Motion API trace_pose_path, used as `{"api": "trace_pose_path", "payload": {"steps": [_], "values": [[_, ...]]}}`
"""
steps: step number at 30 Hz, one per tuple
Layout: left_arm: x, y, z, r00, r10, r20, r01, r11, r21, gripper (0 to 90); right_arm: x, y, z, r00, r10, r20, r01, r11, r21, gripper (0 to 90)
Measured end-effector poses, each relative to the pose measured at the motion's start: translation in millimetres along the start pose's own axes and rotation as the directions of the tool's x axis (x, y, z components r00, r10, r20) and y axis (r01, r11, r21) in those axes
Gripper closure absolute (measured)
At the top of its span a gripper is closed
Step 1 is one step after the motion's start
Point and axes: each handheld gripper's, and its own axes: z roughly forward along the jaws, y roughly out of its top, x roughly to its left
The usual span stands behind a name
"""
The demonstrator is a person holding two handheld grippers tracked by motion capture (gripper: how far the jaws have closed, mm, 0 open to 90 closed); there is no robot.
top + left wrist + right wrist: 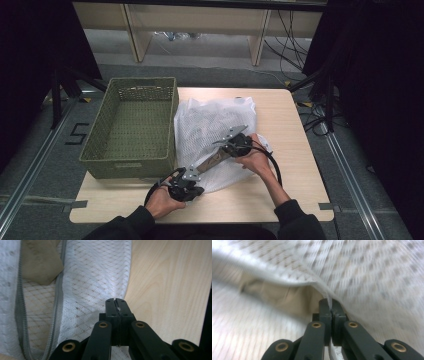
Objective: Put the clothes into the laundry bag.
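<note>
Wooden table [295,150] under a white mesh bag [210,125], left gripper [116,302] and right gripper [331,305] both clamped on its fabric.

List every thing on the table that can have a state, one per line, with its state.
Mesh laundry bag: lying flat on the table, zipper open, tan cloth showing inside.
Green basket: upright, empty.
Left gripper: shut on the mesh laundry bag's edge.
Right gripper: shut on the mesh laundry bag's edge at the opening.
</note>
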Motion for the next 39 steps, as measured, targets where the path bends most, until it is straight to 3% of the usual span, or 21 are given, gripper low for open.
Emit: {"api": "trace_pose_path", "payload": {"steps": [4,5,6,7,8,10,11,14,15,16,18,21,23,26,27,29,30,33,34,37,39], "values": [[4.6,-2.2,-2.3,0.9998,-0.012,-0.018,0.012,0.9999,0.002,89.6,6.1,-16.3,-24.4,0.9986,-0.052,-0.006,0.052,0.998,0.021,90.0],[3.6,-2.5,-0.9,0.9984,-0.049,-0.027,0.048,0.9983,-0.034,89.6,6.8,-19.3,-31.6,0.9970,-0.077,0.001,0.077,0.997,0.022,90.0],[6.6,-2.7,-2.8,0.9993,-0.026,-0.026,0.026,0.9997,-0.002,89.5,8.5,-22.3,-39.2,0.9937,-0.111,-0.015,0.111,0.994,0.006,90.0],[5.5,-3.0,-1.5,0.9975,-0.065,-0.026,0.065,0.9976,-0.024,89.5,10.6,-23.9,-44.3,0.9925,-0.121,-0.018,0.121,0.993,0.006,90.0],[7.5,-2.8,-2.7,0.9978,-0.052,-0.041,0.050,0.9984,-0.026,89.4,14.3,-26.0,-51.3,0.9923,-0.123,-0.006,0.123,0.992,0.009,90.0],[8.8,-3.4,-2.8,0.9955,-0.072,-0.061,0.071,0.9972,-0.025,89.2,23.9,-28.5,-65.3,0.9863,-0.162,-0.033,0.162,0.987,0.007,90.0],[9.6,-3.6,-2.3,0.9947,-0.074,-0.071,0.072,0.9970,-0.030,89.1,29.2,-28.9,-69.0,0.9784,-0.204,-0.033,0.204,0.979,0.005,90.0],[10.9,-3.3,-2.1,0.9928,-0.087,-0.083,0.084,0.9958,-0.035,88.7,44.5,-31.4,-71.5,0.9606,-0.276,-0.033,0.278,0.959,0.053,90.0],[13.3,-3.6,-3.2,0.9926,-0.073,-0.098,0.071,0.9973,-0.018,88.7,48.1,-33.4,-67.9,0.9543,-0.297,-0.037,0.299,0.952,0.069,90.0],[14.1,-4.1,-3.5,0.9930,-0.075,-0.091,0.073,0.9970,-0.025,88.6,53.0,-37.3,-61.8,0.9566,-0.290,-0.032,0.291,0.952,0.094,90.0],[15.0,-5.4,-4.2,0.9915,-0.089,-0.096,0.086,0.9959,-0.028,88.1,55.2,-42.3,-52.7,0.9526,-0.299,-0.054,0.304,0.942,0.142,90.0],[14.7,-6.3,-5.3,0.9904,-0.087,-0.107,0.086,0.9961,-0.020,87.7,56.3,-47.8,-48.2,0.9598,-0.274,-0.060,0.280,0.946,0.160,90.0],[10.9,-6.7,-7.6,0.9932,-0.042,-0.108,0.042,0.9991,0.002,87.6,55.9,-49.1,-49.9,0.9641,-0.260,-0.052,0.265,0.951,0.157,90.0],[3.1,-8.9,-9.2,0.9959,-0.035,-0.083,0.036,0.9993,0.011,87.1,52.2,-49.1,-51.1,0.9655,-0.259,-0.030,0.260,0.956,0.135,88.7],[0.3,-9.3,-9.5,0.9974,-0.028,-0.067,0.029,0.9995,0.011,86.0,53.1,-49.7,-51.3,0.9718,-0.234,-0.030,0.236,0.962,0.134,85.9],[-4.4,-9.8,-12.2,0.9981,0.010,-0.061,-0.008,0.9995,0.029,82.1,52.9,-50.7,-49.5,0.9705,-0.240,-0.023,0.241,0.963,0.118,82.0],[-6.6,-10.9,-12.8,0.9980,0.001,-0.063,-0.001,0.9999,0.013,77.9,54.1,-51.3,-49.0,0.9747,-0.221,-0.032,0.223,0.967,0.122,80.2],[-7.7,-11.1,-21.3,0.9985,0.007,-0.055,-0.008,1.0000,-0.005,69.1,56.2,-51.4,-50.1,0.9742,-0.224,-0.024,0.226,0.970,0.085,73.0],[-8.5,-11.2,-24.5,0.9976,-0.018,-0.066,0.016,0.9996,-0.022,66.4,57.4,-51.1,-52.2,0.9758,-0.217,-0.023,0.218,0.972,0.082,70.1],[-8.5,-11.7,-31.5,0.9949,-0.046,-0.089,0.040,0.9973,-0.062,56.1,57.9,-50.6,-60.4,0.9815,-0.190,-0.024,0.191,0.981,0.040,60.8],[-8.2,-12.5,-36.1,0.9934,-0.058,-0.099,0.049,0.9948,-0.089,52.7,56.7,-50.5,-65.8,0.9809,-0.193,-0.023,0.193,0.981,0.002,55.3]]}}
